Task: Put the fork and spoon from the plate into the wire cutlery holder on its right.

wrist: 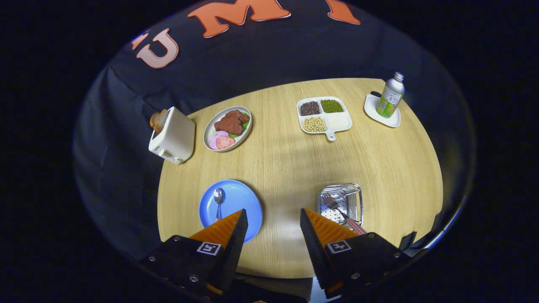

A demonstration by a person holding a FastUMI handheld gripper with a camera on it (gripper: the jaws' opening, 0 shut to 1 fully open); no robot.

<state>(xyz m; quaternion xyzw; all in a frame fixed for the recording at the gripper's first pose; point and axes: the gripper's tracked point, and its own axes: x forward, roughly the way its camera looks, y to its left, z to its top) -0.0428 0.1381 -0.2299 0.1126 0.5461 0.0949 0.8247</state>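
Tool (273, 219): fingers spread wide, holding nothing, hovering above the near part of the round pale wooden table (286, 168).

Small silver metal spoon (218, 201): lies on the round blue plate (231, 206), bowl away from you, handle toward you, just ahead of the left finger. This is your piece in hand.

Silver fork with a red checked handle (341, 212): already rests in the rectangular wire cutlery holder (342, 202), tines away, handle slanting out over the near rim beside the right finger.

Step, as judged: fork done, spoon to fetch. Swing the tool left until the spoon's handle sits between the fingers, come down square across the handle, and close on its middle so it hangs level. The handle's near end is hidden behind the finger, so it may run further than it appears.

Lift clear of the plate before crossing. Lay the spoon alongside the fork, clear of its raised handle.

Other items, well beyond: cream toaster (172, 136), oval plate of meat (228, 128), white divided dish of beans (324, 114), metal bottle (390, 96) on a small white plate.
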